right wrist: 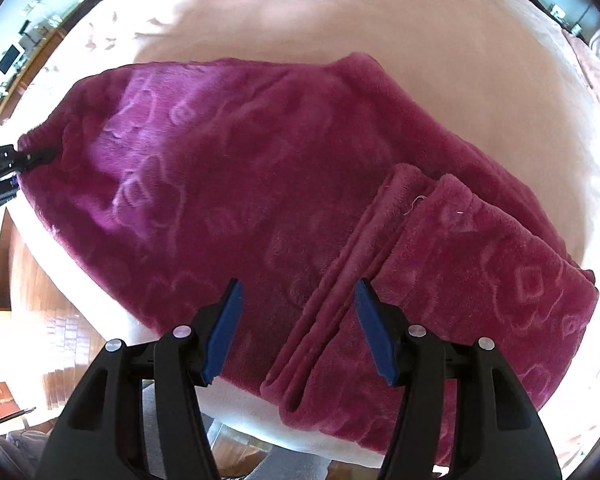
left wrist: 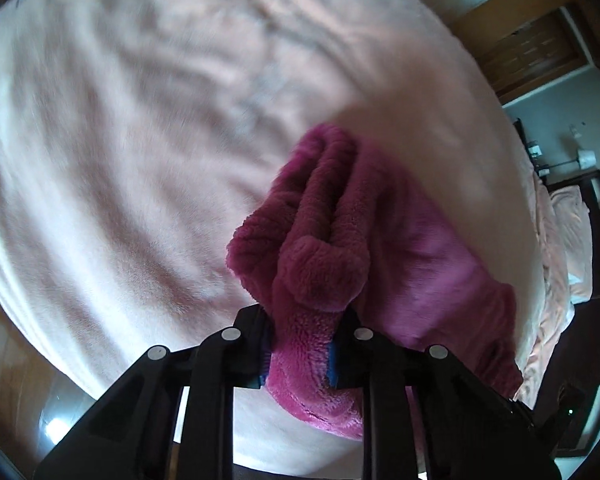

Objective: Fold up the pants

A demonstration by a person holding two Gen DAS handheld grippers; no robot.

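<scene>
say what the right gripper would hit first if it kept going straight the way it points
Most likely the pants: the open right gripper points at the folded leg edge just ahead of its fingertips, with the pink bed cover beneath. How far off is unclear.

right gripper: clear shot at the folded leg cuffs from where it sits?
Probably yes. The right gripper is open and empty, hovering over the pants, and the cuffs lie exposed just ahead of its fingers. The left gripper is clamped on the far waistband end, out of the way.

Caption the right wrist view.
Open right tool over magenta fleece pants on a pink bed.
</scene>
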